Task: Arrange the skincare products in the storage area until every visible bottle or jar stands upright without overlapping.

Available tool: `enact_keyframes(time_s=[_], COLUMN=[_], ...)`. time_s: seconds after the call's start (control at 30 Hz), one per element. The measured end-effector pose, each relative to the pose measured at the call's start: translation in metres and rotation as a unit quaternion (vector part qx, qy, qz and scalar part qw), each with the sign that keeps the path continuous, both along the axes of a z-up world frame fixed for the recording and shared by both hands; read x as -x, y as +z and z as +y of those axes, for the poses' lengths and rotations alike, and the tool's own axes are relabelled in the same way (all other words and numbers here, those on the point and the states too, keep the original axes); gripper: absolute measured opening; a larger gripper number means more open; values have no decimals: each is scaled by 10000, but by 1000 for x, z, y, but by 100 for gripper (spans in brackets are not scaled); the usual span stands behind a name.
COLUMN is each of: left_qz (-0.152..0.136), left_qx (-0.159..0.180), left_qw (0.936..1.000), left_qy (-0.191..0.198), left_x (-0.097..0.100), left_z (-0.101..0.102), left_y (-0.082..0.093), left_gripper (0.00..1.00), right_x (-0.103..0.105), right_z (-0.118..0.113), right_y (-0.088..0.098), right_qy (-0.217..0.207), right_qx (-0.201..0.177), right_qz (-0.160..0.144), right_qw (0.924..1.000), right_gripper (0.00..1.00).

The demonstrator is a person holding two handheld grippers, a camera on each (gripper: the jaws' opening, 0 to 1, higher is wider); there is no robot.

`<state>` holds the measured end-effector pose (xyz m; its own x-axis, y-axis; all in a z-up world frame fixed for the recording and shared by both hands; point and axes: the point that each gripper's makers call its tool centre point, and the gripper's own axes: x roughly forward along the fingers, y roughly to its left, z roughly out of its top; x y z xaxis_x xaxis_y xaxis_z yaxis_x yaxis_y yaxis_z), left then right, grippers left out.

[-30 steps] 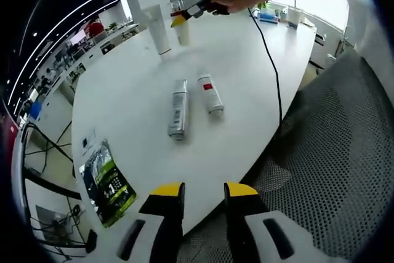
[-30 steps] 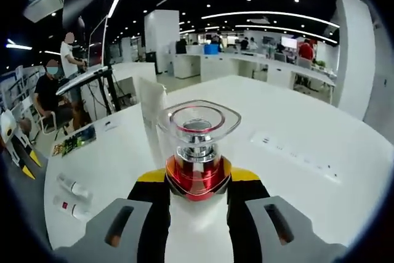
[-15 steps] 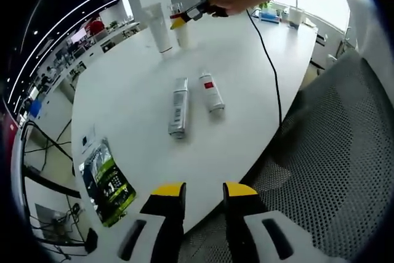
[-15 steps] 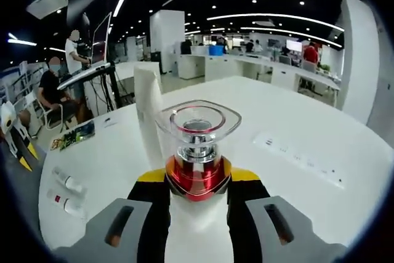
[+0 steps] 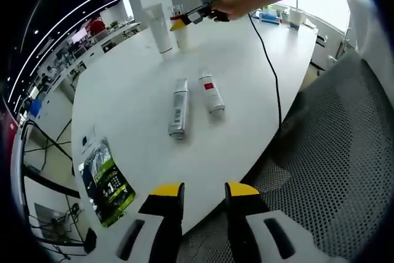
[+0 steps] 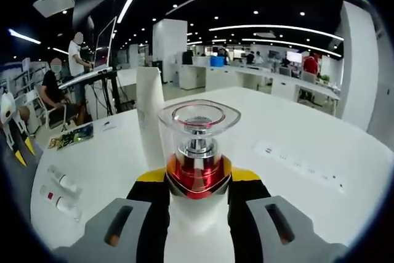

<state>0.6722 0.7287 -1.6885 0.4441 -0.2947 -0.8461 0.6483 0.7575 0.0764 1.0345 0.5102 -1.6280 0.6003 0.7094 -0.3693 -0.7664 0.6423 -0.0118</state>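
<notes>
Two lying: silver bottle (image 5: 178, 108) and white bottle with red label (image 5: 210, 92) both lie flat, just beside each other and not touching, mid-way across the white table (image 5: 123, 84).
Upright: white tube (image 5: 159, 27) stands at the far side.
In hand: pump bottle (image 6: 198, 152) with clear cap and red collar, upright, close beside the tube (whether its base has reached the table I cannot tell).
Right gripper (image 6: 198, 180): jaws closed snugly on the pump bottle's collar.
Left gripper (image 5: 204, 190): jaws slightly apart, holding nothing, low at the near table edge.
Progress: probably about halfway; two bottles left to raise.
</notes>
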Motion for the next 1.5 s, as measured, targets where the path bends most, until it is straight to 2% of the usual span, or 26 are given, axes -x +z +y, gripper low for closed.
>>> enact_keyframes(time_s=[0.17, 0.27, 0.3, 0.37, 0.6, 0.67, 1.5], left_qz=[-1, -6, -5, -8, -43, -43, -107], left_qx=[-7, 2, 1, 3, 9, 11, -13], left_qw=[10000, 10000, 10000, 10000, 10000, 10000, 9999], left_qy=[-4, -3, -7, -18, -25, -22, -22], left_x=[0, -1, -1, -1, -1, -1, -2], left_z=[0, 0, 0, 0, 1, 1, 2], left_y=[1, 1, 1, 1, 1, 1, 1], left_gripper=[27, 27, 27, 27, 27, 27, 27], right_x=[0, 4, 6, 11, 12, 11, 20], right_z=[2, 2, 1, -2, -10, -7, 9], right_y=[1, -3, -6, -10, -12, -12, -14], right_qy=[77, 150, 191, 274, 260, 293, 508], right_qx=[10, 57, 66, 84, -78, -31, 58], right_qz=[71, 172, 256, 417, 723, 655, 716], right_qw=[9999, 9997, 9995, 9987, 9970, 9974, 9961], right_gripper=[36, 47, 46, 40, 29, 29, 28])
